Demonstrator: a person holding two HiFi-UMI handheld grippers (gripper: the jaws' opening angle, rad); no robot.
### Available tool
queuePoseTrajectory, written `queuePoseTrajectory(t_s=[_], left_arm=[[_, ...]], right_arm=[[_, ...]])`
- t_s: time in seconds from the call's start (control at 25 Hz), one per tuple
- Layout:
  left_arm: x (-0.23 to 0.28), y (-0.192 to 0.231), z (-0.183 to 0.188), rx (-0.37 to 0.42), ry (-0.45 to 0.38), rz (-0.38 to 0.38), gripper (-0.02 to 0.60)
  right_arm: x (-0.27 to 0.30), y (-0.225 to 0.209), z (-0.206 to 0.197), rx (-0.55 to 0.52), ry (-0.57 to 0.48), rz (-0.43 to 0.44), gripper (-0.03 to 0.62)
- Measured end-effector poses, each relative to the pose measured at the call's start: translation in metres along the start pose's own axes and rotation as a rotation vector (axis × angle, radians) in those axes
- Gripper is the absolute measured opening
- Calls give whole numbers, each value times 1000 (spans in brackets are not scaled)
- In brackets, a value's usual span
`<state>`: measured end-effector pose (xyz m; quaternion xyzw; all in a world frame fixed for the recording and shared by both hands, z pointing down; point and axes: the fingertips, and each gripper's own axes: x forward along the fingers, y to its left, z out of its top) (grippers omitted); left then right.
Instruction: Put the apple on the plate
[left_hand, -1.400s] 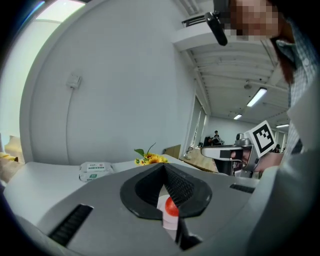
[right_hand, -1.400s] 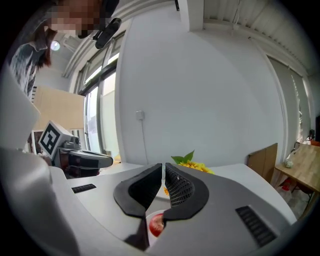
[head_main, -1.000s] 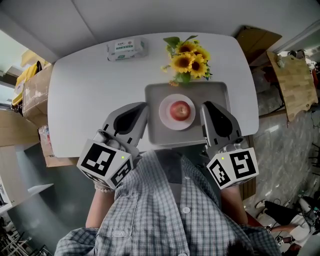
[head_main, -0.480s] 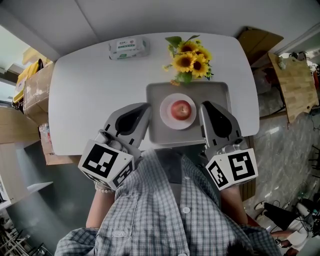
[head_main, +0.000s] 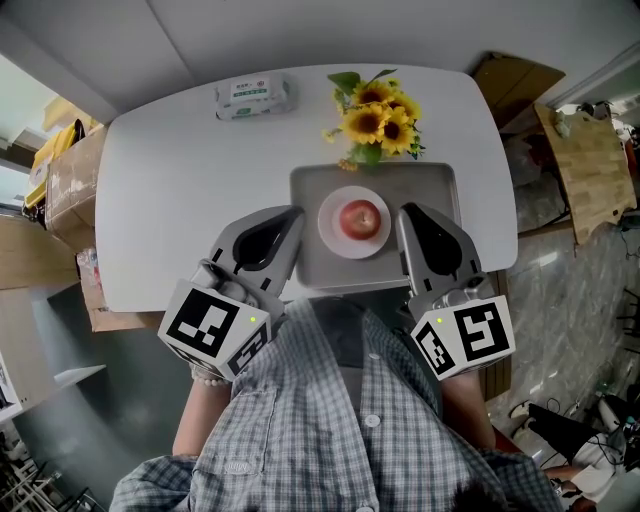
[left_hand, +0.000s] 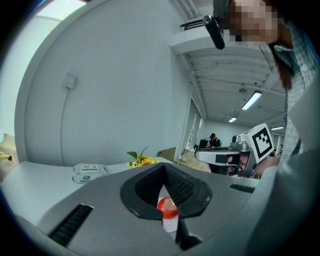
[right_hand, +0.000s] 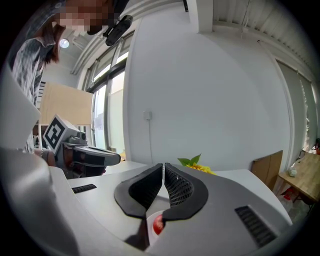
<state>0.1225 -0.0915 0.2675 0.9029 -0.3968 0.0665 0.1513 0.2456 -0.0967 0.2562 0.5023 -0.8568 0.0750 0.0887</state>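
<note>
Apple (head_main: 360, 219) sits on the plate (head_main: 327, 228), so the left tool (head_main: 289, 214) and right tool (head_main: 408, 213), both closed and empty, should just back away without bumping it.

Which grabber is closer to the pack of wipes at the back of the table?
Left. The left gripper points up the picture with the wipes pack almost straight ahead of it. The right gripper sits across the plate, farther off to the right.

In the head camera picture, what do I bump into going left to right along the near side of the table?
left gripper → apple → right gripper
</note>
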Motion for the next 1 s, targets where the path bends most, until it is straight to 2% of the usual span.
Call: queuePoseTrajectory(t_s=[1.0], left_arm=[[5,0,-3,-14,11,-2,8]], right_arm=[[7,6,-6,-35,34,34,31]])
